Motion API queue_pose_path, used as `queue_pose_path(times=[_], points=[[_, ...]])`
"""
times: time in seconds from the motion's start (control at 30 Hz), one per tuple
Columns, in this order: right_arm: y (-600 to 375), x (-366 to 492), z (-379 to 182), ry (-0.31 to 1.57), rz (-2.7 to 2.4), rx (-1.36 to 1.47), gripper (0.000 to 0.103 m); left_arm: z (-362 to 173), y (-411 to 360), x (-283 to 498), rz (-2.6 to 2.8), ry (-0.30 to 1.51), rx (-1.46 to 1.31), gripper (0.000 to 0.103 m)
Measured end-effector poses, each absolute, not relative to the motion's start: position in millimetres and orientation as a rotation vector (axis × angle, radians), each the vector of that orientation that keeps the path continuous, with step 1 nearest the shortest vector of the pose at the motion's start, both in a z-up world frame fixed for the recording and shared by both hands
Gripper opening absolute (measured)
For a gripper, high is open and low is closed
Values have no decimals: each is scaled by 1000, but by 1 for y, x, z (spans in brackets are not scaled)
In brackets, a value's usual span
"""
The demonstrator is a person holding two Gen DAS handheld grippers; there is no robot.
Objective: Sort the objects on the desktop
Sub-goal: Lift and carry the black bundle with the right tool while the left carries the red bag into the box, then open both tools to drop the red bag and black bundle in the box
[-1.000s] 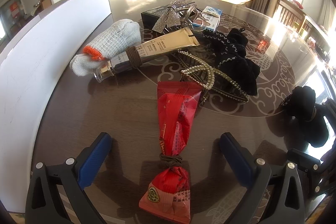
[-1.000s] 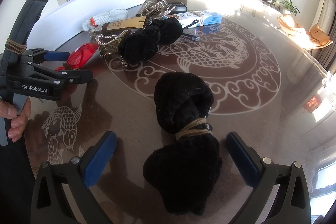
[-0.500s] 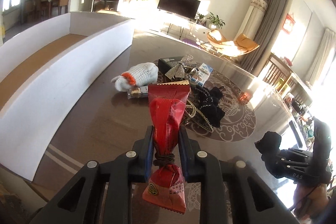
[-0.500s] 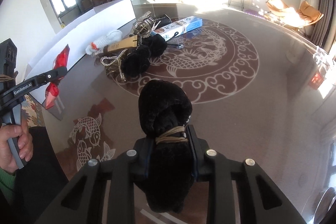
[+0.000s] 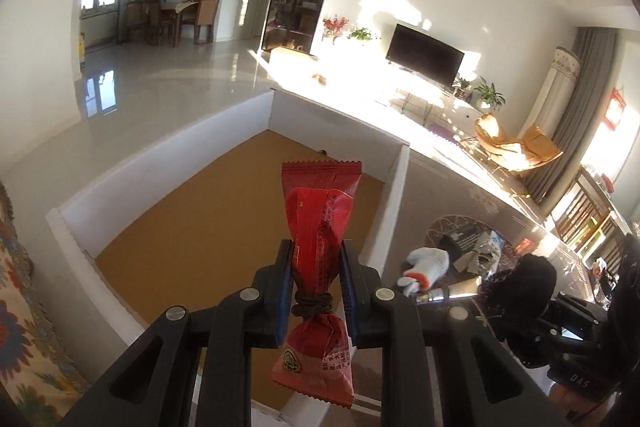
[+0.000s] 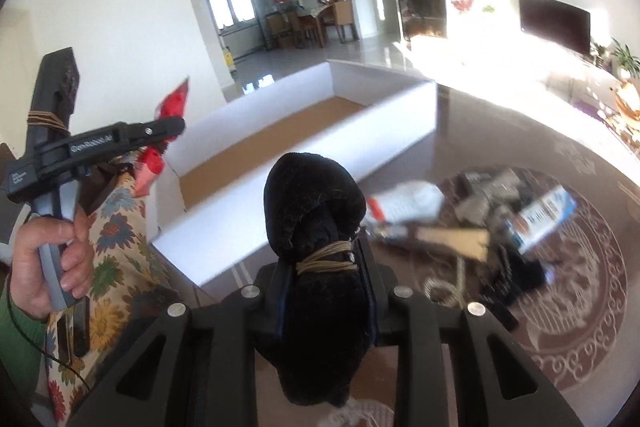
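Observation:
My left gripper [image 5: 316,259] is shut on a red snack packet [image 5: 320,211] tied with dark cord, held in the air above the white box [image 5: 394,195] with a brown floor. My right gripper [image 6: 326,267] is shut on a black fuzzy bundle [image 6: 316,203] tied with tan cord, held above the table near the box's white wall [image 6: 304,183]. The left gripper with the red packet [image 6: 170,107] also shows at the left of the right wrist view. The right gripper's tool and black bundle [image 5: 528,283] show at the right of the left wrist view.
On the dark patterned table [image 6: 580,311] lie a white glove [image 6: 412,201], a gold tube [image 6: 452,239], a blue-white box [image 6: 544,211], a pearl hair clip [image 6: 448,287] and black cloth [image 6: 516,271]. A floral cushion [image 6: 112,239] lies left of the box.
Both grippers closed on their items and lifted them off the table. Both have swung left toward the white box; the left one now hangs over its inside.

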State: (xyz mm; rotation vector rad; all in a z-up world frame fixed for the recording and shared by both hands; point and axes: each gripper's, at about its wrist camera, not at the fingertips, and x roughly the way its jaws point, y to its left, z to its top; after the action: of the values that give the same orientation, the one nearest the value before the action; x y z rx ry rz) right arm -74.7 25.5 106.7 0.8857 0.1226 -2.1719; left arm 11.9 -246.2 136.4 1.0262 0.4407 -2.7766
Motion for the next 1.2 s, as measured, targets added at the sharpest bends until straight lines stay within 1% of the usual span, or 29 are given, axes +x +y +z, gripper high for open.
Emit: queue_pose_path(times=[0.13, 0.23, 0.27, 0.3, 0.33, 0.37, 0.4, 0.53, 0.7, 0.73, 0.83, 0.9, 1.0, 1.03, 1.07, 1.1, 1.13, 1.17, 1.2], points=[[-75, -110, 122, 146, -2101, 836, 29, 98, -283, -28, -2626, 371, 1197, 21], [-140, -139, 109, 198, -2056, 894, 29, 72, -294, -50, -2541, 346, 1343, 23], [-157, -147, 102, 222, -2045, 919, 31, 64, -297, -56, -2503, 330, 1399, 26], [-172, -154, 92, 260, -2028, 956, 37, 53, -296, -59, -2474, 310, 1439, 34], [-187, -160, 81, 312, -2005, 1006, 51, 47, -296, -61, -2458, 281, 1463, 41], [-197, -166, 70, 362, -1984, 1049, 60, 43, -295, -63, -2438, 232, 1474, 51], [-204, -169, 61, 407, -1974, 1069, 64, 41, -293, -63, -2443, 192, 1471, 54], [-213, -172, 35, 620, -1968, 1104, 63, 35, -282, -67, -2441, 50, 1496, 56], [-207, -161, 31, 784, -1933, 1058, 64, 17, -262, -72, -2377, -164, 1532, 57], [-204, -162, 32, 786, -1933, 1071, 64, 17, -258, -70, -2374, -167, 1531, 57], [-189, -164, 37, 683, -1911, 1130, 64, 19, -251, -58, -2408, -80, 1524, 57], [-182, -160, 39, 653, -1892, 1136, 62, 22, -248, -46, -2435, -37, 1482, 57], [-165, -145, 40, 638, -1905, 1067, 62, 29, -247, -31, -2475, 44, 1369, 58], [-157, -142, 45, 618, -1936, 1022, 65, 35, -245, -25, -2487, 60, 1312, 58], [-147, -138, 51, 594, -1986, 960, 66, 44, -241, -14, -2510, 69, 1238, 58], [-134, -133, 60, 553, -2027, 891, 73, 55, -235, -5, -2549, 80, 1158, 61], [-119, -128, 70, 503, -2071, 826, 87, 67, -228, 8, -2594, 96, 1083, 68], [-103, -126, 79, 452, -2118, 767, 96, 78, -219, 21, -2642, 117, 1015, 87], [-86, -120, 89, 407, -2161, 719, 103, 92, -210, 31, -2702, 138, 945, 101]])
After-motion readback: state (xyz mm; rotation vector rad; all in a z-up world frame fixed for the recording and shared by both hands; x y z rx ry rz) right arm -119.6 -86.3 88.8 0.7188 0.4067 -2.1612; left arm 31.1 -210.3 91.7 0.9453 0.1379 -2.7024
